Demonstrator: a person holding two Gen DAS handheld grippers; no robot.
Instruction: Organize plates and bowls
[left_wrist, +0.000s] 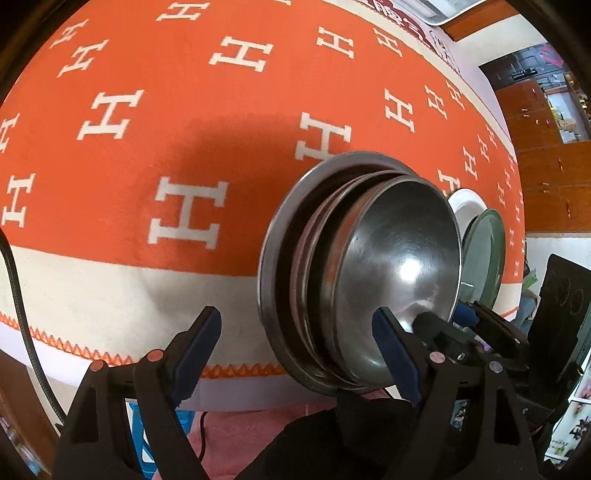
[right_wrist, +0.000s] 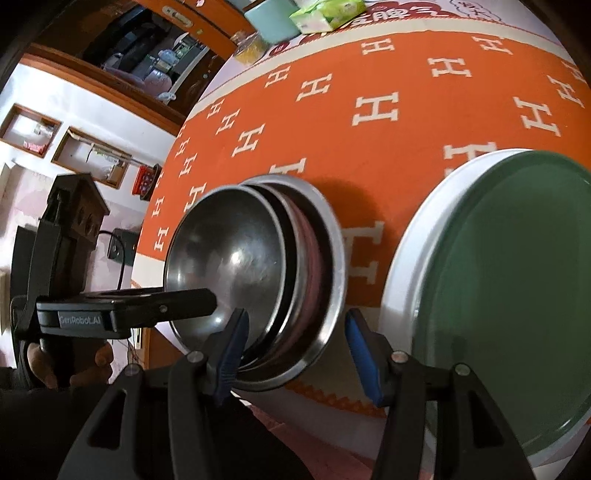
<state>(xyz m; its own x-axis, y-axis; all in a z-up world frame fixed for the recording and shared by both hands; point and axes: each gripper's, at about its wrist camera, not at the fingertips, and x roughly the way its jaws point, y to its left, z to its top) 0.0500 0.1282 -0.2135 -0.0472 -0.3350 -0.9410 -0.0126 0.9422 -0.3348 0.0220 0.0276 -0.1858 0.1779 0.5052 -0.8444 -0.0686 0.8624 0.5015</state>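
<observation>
Right tool (right_wrist: 295, 354) agape, bowl stack (right_wrist: 258, 273) upright

Each camera looks steeply down along its own fingers, close over the orange tablecloth (left_wrist: 221, 122) at the table's near edge. Both views share the stack of steel bowls (left_wrist: 369, 266) (seen from opposite sides) and the green plate (right_wrist: 517, 288).

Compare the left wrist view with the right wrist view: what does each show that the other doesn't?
Left wrist only: a black cable at the left edge.
Right wrist only: a tissue pack, a mint container, and a hand holding the left claw.
Both: the nested steel bowls, green plate, and orange cloth.
</observation>
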